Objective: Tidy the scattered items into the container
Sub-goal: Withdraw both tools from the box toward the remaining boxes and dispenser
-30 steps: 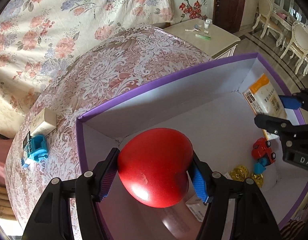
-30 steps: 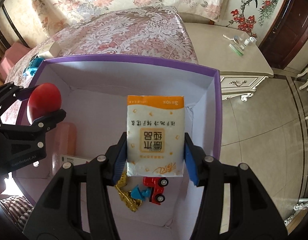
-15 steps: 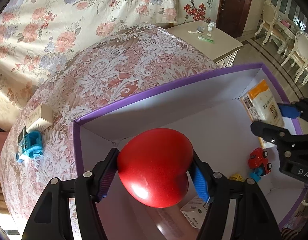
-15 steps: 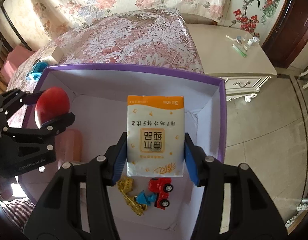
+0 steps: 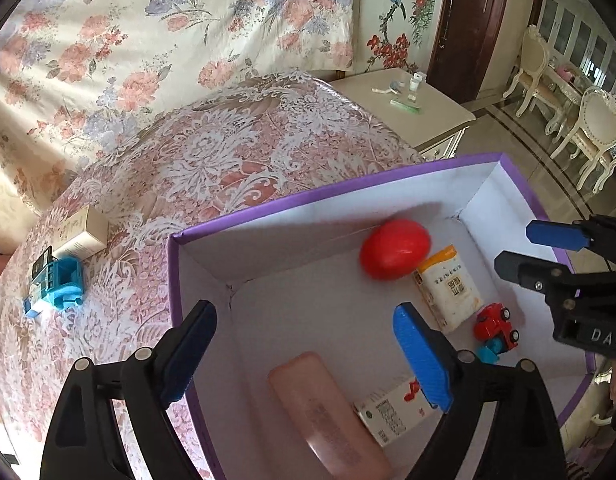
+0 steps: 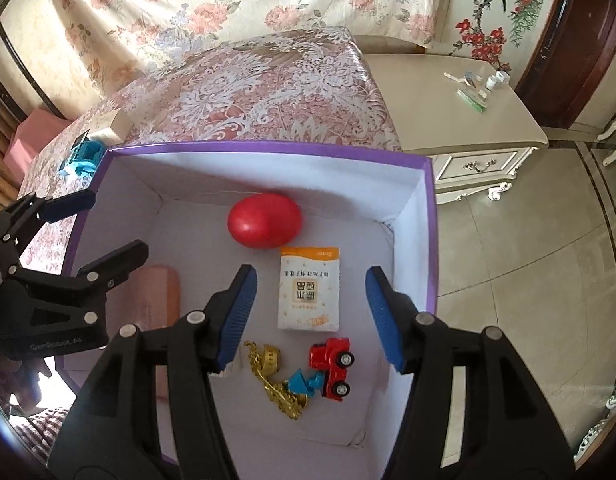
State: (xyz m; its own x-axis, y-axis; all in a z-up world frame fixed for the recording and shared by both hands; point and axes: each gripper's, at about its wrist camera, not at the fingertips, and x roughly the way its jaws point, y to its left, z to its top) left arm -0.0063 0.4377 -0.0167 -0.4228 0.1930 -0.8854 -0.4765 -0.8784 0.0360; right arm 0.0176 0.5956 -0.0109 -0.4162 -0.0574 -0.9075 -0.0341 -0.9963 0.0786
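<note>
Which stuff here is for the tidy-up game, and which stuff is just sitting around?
For tidying: purple box, red ball, tissue pack, red toy truck, blue toy car, small beige box.

Just sitting around: white nightstand, chairs, flowery curtain.

Both grippers opened since earlier: red heart (image 5: 395,249) and tissue pack (image 6: 309,288) now lie in box (image 6: 268,147).

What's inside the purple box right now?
In the box: red ball, tissue pack, red toy truck, gold trinket, pink case and a small carton. Gripper fingers hide the near floor.
</note>
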